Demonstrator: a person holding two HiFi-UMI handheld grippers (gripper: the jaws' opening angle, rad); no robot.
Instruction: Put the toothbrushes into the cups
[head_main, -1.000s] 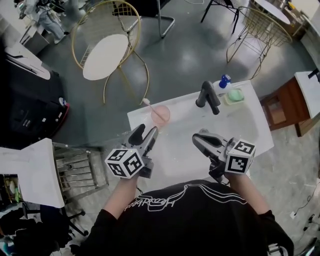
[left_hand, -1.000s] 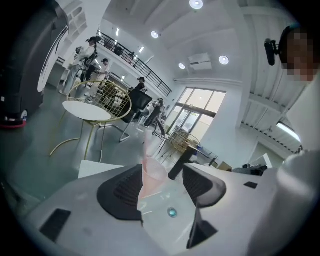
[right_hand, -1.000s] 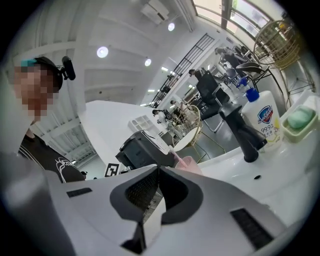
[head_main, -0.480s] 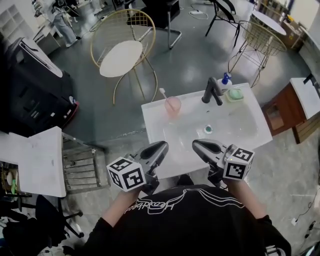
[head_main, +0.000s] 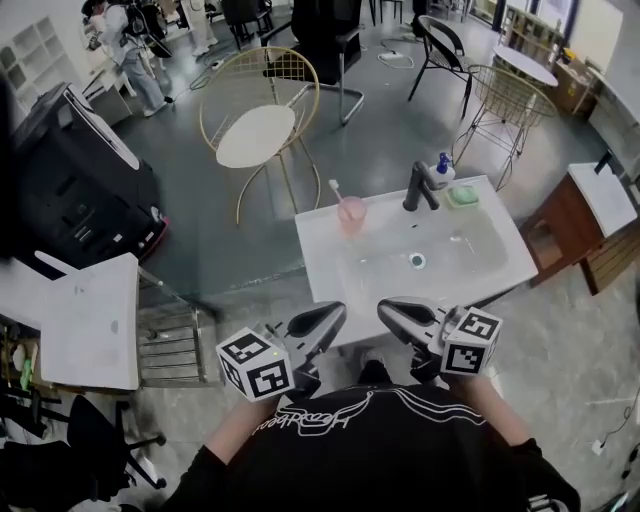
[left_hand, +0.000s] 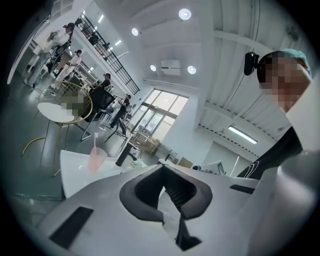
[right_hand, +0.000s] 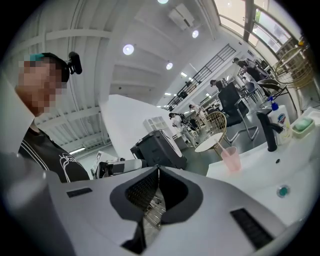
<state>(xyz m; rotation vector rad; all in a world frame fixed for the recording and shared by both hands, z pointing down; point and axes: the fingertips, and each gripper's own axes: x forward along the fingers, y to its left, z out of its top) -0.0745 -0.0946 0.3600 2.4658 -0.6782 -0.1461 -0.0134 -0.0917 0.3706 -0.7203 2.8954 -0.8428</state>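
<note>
Left gripper (left_hand: 162, 168): jaws have just been closing and are now together, nothing between them. Right gripper (right_hand: 159, 169): jaws together, also empty.

Head view: both grippers are held level at the 6 o'clock edge of the sink (head_main: 322, 262), side by side, tips toward 12 o'clock. Each marker cube sits at the rear by the person's hand.

Toothbrush (head_main: 336, 191) stands tilted in the pink cup (head_main: 351, 214), head up, leaning toward 11 o'clock. The cup is on the sink's 11 o'clock corner, well apart from both grippers. Bare white sink top and the bowl lie between them. The drain (head_main: 417, 261) is in the bowl at 12 o'clock from the right gripper.

Along the 12 o'clock rim of the sink:
- black faucet (head_main: 418, 188)
- soap bottle (head_main: 442, 170) with blue cap, just beside the faucet
- green soap dish (head_main: 462, 197), toward 1 o'clock

Around the sink:
- gold wire chair (head_main: 257, 135) with white seat, 11 o'clock
- second wire chair (head_main: 505, 95), 1 o'clock
- wooden cabinet (head_main: 568, 215), 3 o'clock
- metal rack (head_main: 170, 340) and white table (head_main: 90, 320), 9 o'clock
</note>
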